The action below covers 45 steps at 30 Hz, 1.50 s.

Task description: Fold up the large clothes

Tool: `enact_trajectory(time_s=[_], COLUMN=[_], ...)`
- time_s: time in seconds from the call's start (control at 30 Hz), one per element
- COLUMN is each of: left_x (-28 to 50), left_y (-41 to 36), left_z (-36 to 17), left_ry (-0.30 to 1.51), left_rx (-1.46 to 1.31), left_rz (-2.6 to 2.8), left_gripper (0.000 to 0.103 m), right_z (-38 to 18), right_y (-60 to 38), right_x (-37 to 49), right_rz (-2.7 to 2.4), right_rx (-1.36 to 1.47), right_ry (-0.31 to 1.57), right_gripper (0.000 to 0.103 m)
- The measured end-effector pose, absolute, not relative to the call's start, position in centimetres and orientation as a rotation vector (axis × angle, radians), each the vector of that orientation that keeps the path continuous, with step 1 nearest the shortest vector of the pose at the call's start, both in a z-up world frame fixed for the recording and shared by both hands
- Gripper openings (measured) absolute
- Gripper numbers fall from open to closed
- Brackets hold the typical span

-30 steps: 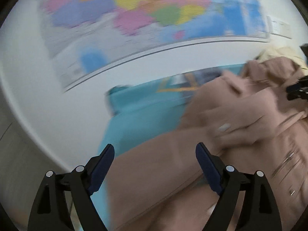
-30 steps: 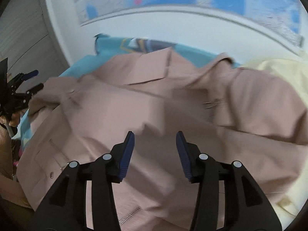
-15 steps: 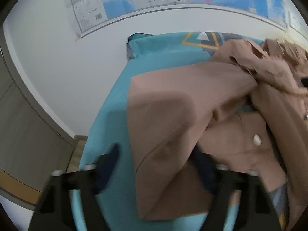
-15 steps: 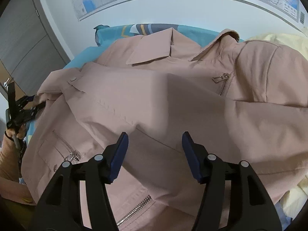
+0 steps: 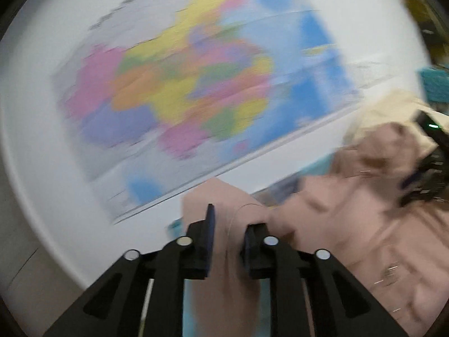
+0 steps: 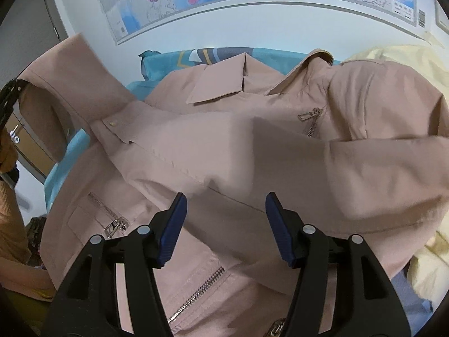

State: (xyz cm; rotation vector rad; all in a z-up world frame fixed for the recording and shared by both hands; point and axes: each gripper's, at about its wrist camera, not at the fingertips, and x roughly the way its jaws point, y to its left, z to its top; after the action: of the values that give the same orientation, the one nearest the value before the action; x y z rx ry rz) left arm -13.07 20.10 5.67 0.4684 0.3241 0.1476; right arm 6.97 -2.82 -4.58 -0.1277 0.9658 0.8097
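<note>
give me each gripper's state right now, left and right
Left gripper: jaws closing on the pink jacket's sleeve, cloth pinched between them.
Right gripper: open, holding nothing, over the pink jacket.

The jacket (image 6: 252, 146) is dusty pink with silver zips. A pale yellow garment (image 6: 415, 64) lies on teal bedding (image 6: 157, 64). The wall map (image 5: 182, 90) is multicoloured.
</note>
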Motion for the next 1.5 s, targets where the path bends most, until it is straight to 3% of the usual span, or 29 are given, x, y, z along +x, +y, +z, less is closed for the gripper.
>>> enact_trajectory(time_s=[0.1,0.27,0.5,0.67,0.8,0.83,0.93,1.1,1.13,1.2,1.23,1.3,1.33,1.4,1.5], left_x=[-10.1,-7.1,-10.1,-13.2,-15.0,-15.3,-15.2,-12.2,-11.2,-9.2,-8.6,-7.7,-7.5,-7.8,-8.5], left_y=[16.1,13.5,15.9,17.3,19.1,20.0,23.4,26.4,26.2,26.0,26.2,26.4,26.2,25.4,24.2], left_z=[2.8,-3.1,-4.6,-4.3,-4.0,-3.9,-4.0,-5.5,-5.9,-6.8,-7.0,-7.2,-6.9,-5.8,-2.6], left_ry=[0.407,0.607,0.581,0.535,0.533,0.535,0.563,0.704,0.726,0.773,0.785,0.798,0.792,0.77,0.694], left_rx=[0.487,0.444,0.41,0.416,0.367,0.327,0.202,0.005,0.01,0.001,-0.019,-0.07,-0.069,-0.04,-0.038], left_rz=[-0.015,-0.206,-0.134,-0.069,-0.056,-0.053,-0.024,-0.116,-0.116,-0.116,-0.123,-0.151,-0.142,-0.118,-0.179], left_gripper=[0.047,0.058,0.085,0.089,0.089,0.089,0.089,0.089,0.089,0.08,0.072,0.042,0.036,0.012,0.005], right_z=[-4.4,-3.7,-0.9,-1.3,-3.2,-3.6,-5.1,-4.8,-4.9,-5.5,-5.7,-5.7,-5.6,-5.0,-3.6], right_y=[-3.6,-5.7,-3.6,2.9,7.1,7.6,7.9,3.9,3.3,2.2,1.9,1.1,0.9,0.3,-0.8], right_x=[6.4,5.9,4.8,4.5,5.1,5.3,6.3,8.4,8.6,8.6,8.4,7.5,7.1,6.2,5.3], right_rz=[0.806,0.792,0.912,1.037,1.05,1.03,1.039,1.0,0.982,0.948,0.938,0.935,0.932,0.94,0.963], right_rx=[-0.12,-0.081,-0.028,-0.078,-0.128,-0.142,-0.128,0.026,0.028,0.032,0.031,0.02,0.01,-0.003,0.013], right_ry=[0.961,0.959,0.891,0.931,0.98,0.993,1.057,1.062,1.064,1.084,1.092,1.092,1.083,1.051,1.0], right_gripper=[0.059,0.06,0.067,0.08,0.081,0.078,0.008,0.006,0.01,0.01,0.015,0.034,0.045,0.045,0.045])
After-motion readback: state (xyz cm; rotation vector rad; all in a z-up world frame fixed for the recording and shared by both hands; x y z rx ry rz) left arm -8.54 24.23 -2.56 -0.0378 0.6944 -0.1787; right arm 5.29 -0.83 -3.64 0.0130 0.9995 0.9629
